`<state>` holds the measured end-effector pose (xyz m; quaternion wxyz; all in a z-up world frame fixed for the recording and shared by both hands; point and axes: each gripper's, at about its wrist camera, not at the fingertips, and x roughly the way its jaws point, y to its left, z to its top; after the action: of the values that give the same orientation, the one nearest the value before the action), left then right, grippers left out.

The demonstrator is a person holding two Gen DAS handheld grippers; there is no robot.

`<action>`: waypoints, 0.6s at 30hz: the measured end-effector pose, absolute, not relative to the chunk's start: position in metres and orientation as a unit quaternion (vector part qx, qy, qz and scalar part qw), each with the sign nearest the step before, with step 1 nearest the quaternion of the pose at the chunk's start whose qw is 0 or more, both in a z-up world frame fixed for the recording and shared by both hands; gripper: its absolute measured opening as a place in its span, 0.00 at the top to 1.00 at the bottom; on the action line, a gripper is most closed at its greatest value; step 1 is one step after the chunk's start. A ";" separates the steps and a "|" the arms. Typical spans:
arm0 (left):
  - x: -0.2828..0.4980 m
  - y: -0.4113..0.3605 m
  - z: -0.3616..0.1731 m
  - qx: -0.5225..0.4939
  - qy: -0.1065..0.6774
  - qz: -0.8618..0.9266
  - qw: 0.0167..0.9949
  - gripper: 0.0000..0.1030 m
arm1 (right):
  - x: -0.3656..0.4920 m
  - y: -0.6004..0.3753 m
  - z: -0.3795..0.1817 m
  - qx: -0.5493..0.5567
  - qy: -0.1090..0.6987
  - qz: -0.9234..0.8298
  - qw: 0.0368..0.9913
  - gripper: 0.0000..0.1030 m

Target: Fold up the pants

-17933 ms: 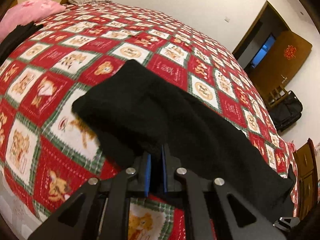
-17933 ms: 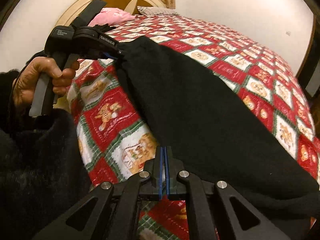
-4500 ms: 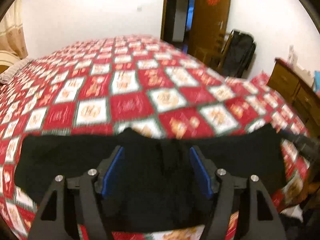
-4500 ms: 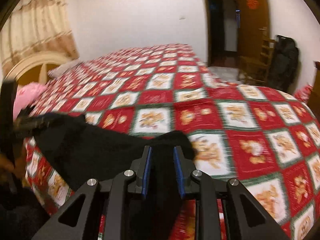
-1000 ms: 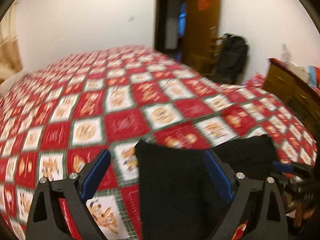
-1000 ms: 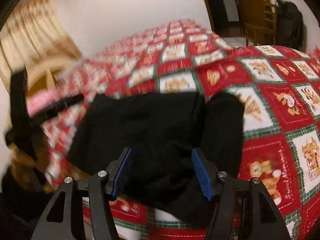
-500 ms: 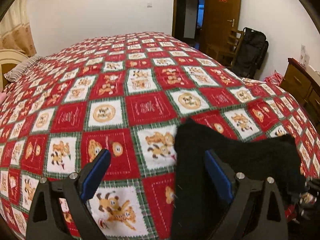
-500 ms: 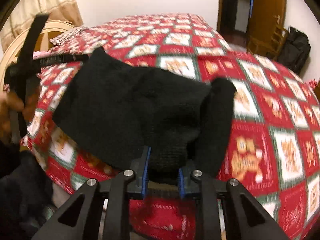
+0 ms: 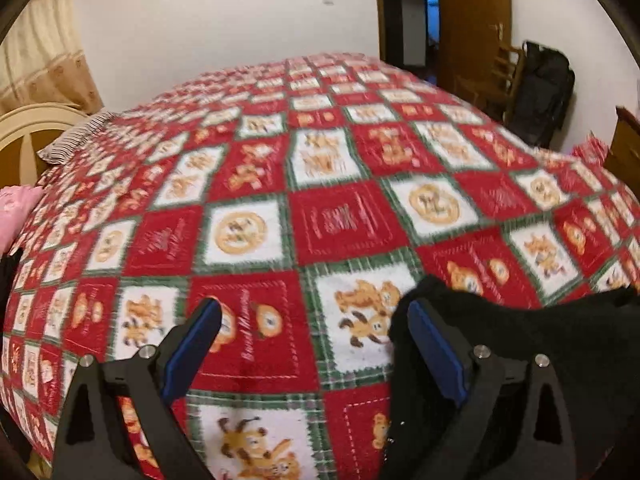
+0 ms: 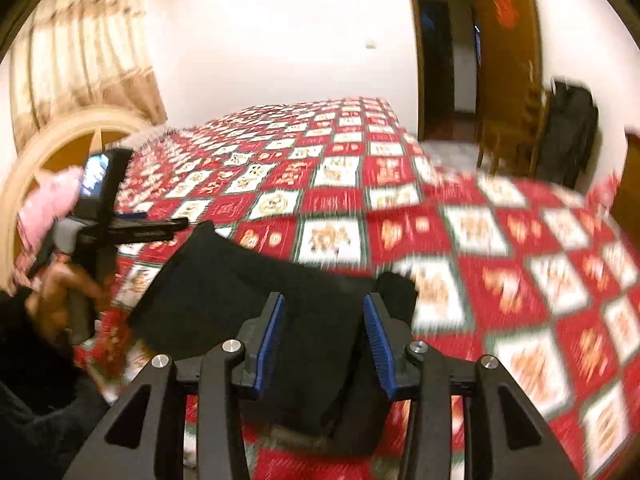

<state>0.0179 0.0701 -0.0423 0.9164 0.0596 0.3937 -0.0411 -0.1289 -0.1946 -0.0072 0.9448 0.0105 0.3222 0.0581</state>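
1. Since your right gripper [image 10: 324, 340] closed on the pants [image 10: 248, 292] half a second ago, its jaws have just been opening again; they now stand partly apart with the black cloth lying between the blue pads, and the pads do not look to press on it.
2. Your left gripper [image 9: 316, 344] has its jaws wide, as they were a second ago, with only the quilt [image 9: 340, 220] between them; the pants have slid from between its jaws to just beside the right-hand finger.
3. The pants lie as a compact black bundle near the edge of the bed, much shorter than the long spread seen earlier, so I judge the fold all but done and this a release.
4. Motion blur smears the right wrist view, so you cannot confirm whether the layers sit square.
5. The bundle's near edge is cut off by the fingers in both views, and your left hand [image 10: 60, 296] is only a blur.
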 end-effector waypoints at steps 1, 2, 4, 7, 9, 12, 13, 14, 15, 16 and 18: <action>0.016 0.069 -0.037 0.055 0.388 -0.043 0.919 0.06 | -0.121 -0.192 -0.007 0.009 0.322 0.069 0.944 0.58; 0.014 0.068 -0.032 0.052 0.381 -0.047 0.922 0.06 | -0.114 -0.189 -0.009 0.009 0.325 0.076 0.943 0.58; 0.012 0.059 -0.028 0.058 0.368 -0.054 0.926 0.06 | -0.092 -0.186 -0.019 0.004 0.339 0.086 0.937 0.58; 0.017 0.042 -0.039 0.079 0.376 -0.053 0.922 0.06 | -0.067 -0.186 -0.049 0.007 0.373 0.076 0.925 0.58; 0.024 0.035 -0.053 0.084 0.393 -0.049 0.914 0.06 | -0.056 -0.192 -0.069 -0.002 0.412 0.040 0.910 0.60; 0.034 0.036 -0.071 0.071 0.418 -0.044 0.905 0.06 | -0.049 -0.199 -0.075 0.027 0.419 0.036 0.907 0.62; 0.034 0.038 -0.072 0.065 0.420 -0.043 0.904 0.06 | -0.048 -0.196 -0.075 0.019 0.419 0.030 0.907 0.62; 0.036 0.040 -0.072 0.059 0.422 -0.045 0.904 0.06 | -0.048 -0.193 -0.076 0.013 0.418 0.026 0.908 0.62; 0.037 0.041 -0.073 0.060 0.423 -0.045 0.903 0.06 | -0.048 -0.193 -0.076 0.012 0.415 0.023 0.909 0.62; 0.037 0.040 -0.074 0.062 0.423 -0.044 0.903 0.06 | -0.047 -0.194 -0.075 0.019 0.413 0.022 0.910 0.62; 0.038 0.039 -0.076 0.063 0.427 -0.042 0.901 0.06 | -0.049 -0.198 -0.071 0.038 0.403 0.022 0.914 0.62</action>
<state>0.0383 0.0389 -0.0759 0.9010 0.0634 0.4271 -0.0424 -0.0493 -0.1979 -0.0711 0.9143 0.0378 0.4027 0.0221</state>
